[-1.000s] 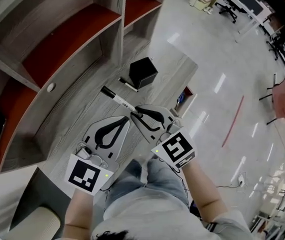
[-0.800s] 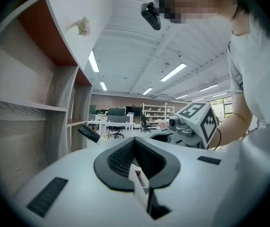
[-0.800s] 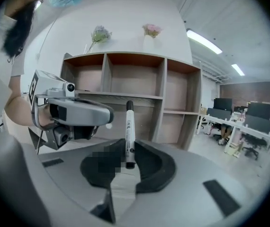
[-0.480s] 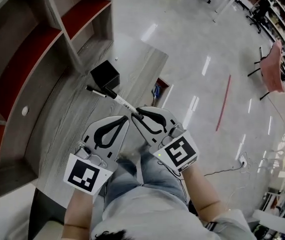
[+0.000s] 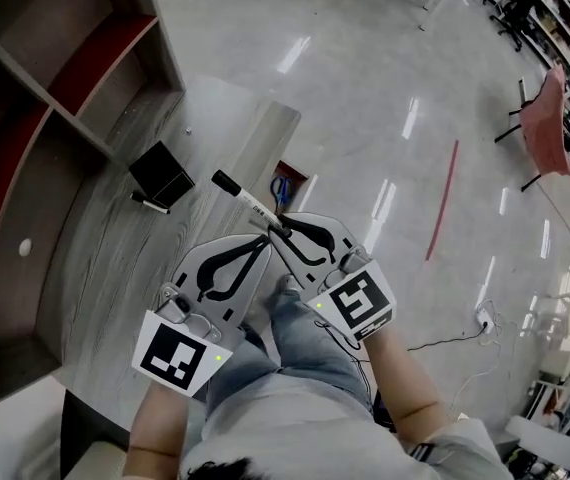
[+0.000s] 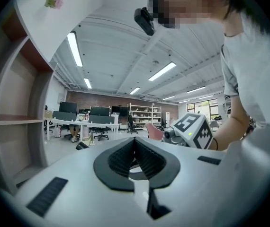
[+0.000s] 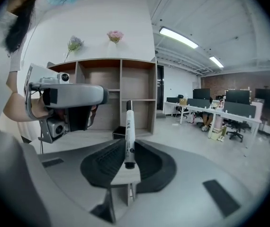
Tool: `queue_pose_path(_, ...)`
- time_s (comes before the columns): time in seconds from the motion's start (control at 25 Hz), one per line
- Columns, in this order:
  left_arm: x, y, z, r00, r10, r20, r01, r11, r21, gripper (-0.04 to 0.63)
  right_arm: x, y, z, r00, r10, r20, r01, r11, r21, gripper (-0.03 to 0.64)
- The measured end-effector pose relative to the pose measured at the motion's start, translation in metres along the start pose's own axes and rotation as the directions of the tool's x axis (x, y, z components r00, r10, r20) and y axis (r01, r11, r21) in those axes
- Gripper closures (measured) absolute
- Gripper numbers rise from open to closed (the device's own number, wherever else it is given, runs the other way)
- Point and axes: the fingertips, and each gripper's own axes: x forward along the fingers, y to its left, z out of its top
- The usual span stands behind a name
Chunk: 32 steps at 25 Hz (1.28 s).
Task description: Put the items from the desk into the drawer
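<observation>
Desk: one box, one pen, one marker

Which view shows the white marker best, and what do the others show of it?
The right gripper view: the marker stands close and sharp, clamped in the jaws of the right gripper. The head view shows it small. The left gripper view does not show it.

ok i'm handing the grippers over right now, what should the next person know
Left gripper: shut, empty, close beside the right one.
Right gripper: shut on a marker, held in the air near the open drawer.
On the desk: a black box with a second pen beside it.
Done: marker picked up.
Left: put it in the drawer, then the pen, probably the box too.
</observation>
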Motion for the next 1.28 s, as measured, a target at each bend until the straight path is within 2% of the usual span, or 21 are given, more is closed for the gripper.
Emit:
queue_pose_path(0.28,0.057,-0.014,-0.003,1.0,-0.014,0.003,0.014,1.0,-0.001,0.588,-0.006,-0.058,-0.039,0.999,-0.002,-0.04,0.004,0.999,0.047,0.545)
queue_pose_path(0.56,0.089,-0.011,-0.014,1.0,-0.022,0.007,0.022,1.0,-0.018,0.586,0.005,-0.097,-0.096,0.994,-0.033,-0.105,0.048,0.989,0.14,0.545)
queue_pose_path(0.88,0.105,-0.003,-0.025,0.999,-0.052,-0.001,0.052,0.998,-0.032,0.588,0.023,-0.106,-0.157,0.979,-0.062,-0.195,0.106,0.969,0.224,0.545)
queue_pose_path(1.28,0.127,0.002,-0.041,0.994,-0.105,-0.022,0.104,0.994,-0.041,0.588,0.044,-0.117,-0.23,0.946,-0.095,-0.309,0.201,0.922,0.331,0.545)
